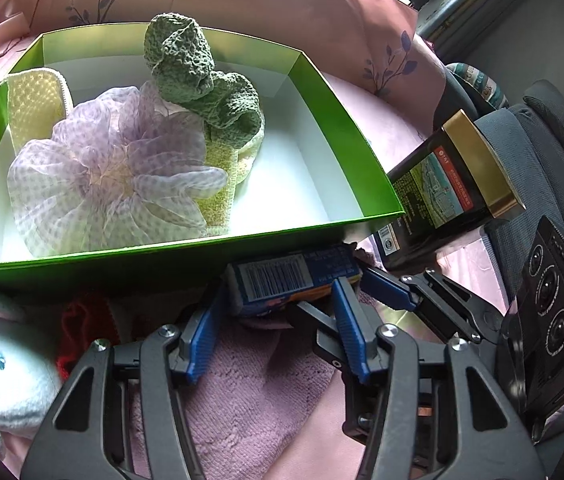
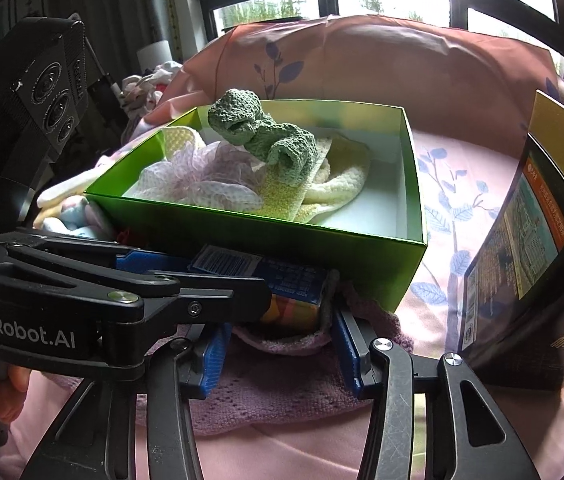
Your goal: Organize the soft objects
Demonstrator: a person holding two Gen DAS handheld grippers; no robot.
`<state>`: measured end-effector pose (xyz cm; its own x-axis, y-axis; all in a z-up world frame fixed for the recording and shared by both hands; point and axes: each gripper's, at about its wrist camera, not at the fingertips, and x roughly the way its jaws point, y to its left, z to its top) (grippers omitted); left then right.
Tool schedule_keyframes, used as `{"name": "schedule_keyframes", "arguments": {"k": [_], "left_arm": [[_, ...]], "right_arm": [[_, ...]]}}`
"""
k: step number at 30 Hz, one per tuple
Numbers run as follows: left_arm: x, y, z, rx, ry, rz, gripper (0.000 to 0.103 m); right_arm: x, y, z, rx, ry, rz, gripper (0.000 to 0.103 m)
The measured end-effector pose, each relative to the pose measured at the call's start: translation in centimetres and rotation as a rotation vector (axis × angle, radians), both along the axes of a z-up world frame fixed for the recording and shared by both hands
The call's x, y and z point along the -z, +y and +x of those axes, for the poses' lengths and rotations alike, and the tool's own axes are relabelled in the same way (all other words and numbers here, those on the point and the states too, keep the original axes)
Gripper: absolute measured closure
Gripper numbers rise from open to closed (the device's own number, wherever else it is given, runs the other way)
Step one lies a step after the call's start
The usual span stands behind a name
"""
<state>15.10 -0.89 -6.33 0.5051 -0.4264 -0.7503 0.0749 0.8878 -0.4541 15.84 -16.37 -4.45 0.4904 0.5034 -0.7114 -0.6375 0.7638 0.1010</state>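
The blue carton (image 1: pixel 286 282) lies crosswise just before the green box (image 1: pixel 186 248), on the pink knitted cloth (image 1: pixel 242 380). It is flanked by the half-closed left gripper (image 1: pixel 278 320) and right gripper (image 2: pixel 278 340); contact cannot be told. A pink bedsheet (image 2: pixel 462 200) is spread beneath.

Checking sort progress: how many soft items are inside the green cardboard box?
3 visible: lilac mesh bath pouf front-left, crumpled green knitted cloth at the back on top, pale yellow waffle towel beneath both. More may be hidden underneath.
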Motion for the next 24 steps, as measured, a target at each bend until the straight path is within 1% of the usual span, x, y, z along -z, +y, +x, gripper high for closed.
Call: {"name": "schedule_keyframes", "arguments": {"k": [3, 11, 15, 22, 24], "left_arm": [[-0.6, 0.1, -0.7, 0.000, -0.018, 0.008, 0.049], [-3.5, 0.1, -3.6, 0.012, -0.099, 0.033, 0.051], [-5.8, 0.2, -5.0, 0.010, -0.157, 0.047, 0.051], [-10.2, 0.6, -6.8, 0.007, -0.257, 0.042, 0.051], [-11.0, 0.5, -7.1, 0.008, -0.267, 0.053, 0.051]], "right_arm": [[-0.4, -0.4, -0.6, 0.010, 0.002, 0.028, 0.061], [-3.0, -0.8, -3.5, 0.035, -0.057, 0.077, 0.061], [-5.2, -0.8, -4.7, 0.035, -0.108, 0.093, 0.061], [-9.8, -0.9, -6.5, 0.034, -0.213, 0.125, 0.061], [-10.5, -0.8, -6.7, 0.032, -0.216, 0.131, 0.061]]}}
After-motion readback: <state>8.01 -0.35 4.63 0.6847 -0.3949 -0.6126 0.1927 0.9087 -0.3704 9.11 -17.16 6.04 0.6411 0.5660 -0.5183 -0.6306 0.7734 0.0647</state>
